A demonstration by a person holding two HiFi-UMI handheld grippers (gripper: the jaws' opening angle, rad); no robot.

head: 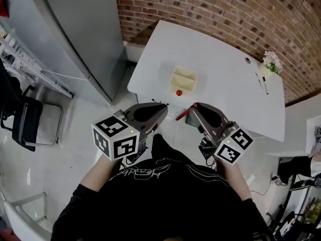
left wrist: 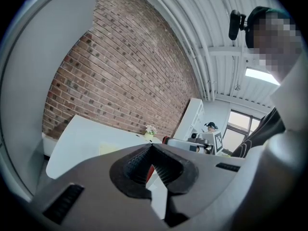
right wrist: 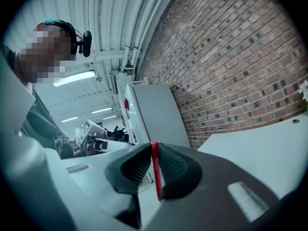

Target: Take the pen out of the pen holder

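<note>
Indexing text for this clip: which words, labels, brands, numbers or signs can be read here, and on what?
No text can be read in any view.
Black shirt: white script print, too small and warped to read.
Cubes on the left hand-held gripper and right hand-held gripper: black-and-white square patterns only, no letters or numbers.
Red pen: no print shows.

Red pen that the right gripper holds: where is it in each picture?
Head view: the red pen is just below the centre, at the tip of the right gripper.
Left gripper view: probably the small red bit just right of centre.
Right gripper view: upright in the lower middle, pinched in the gripper.
Shared landmark: the brick wall.
</note>
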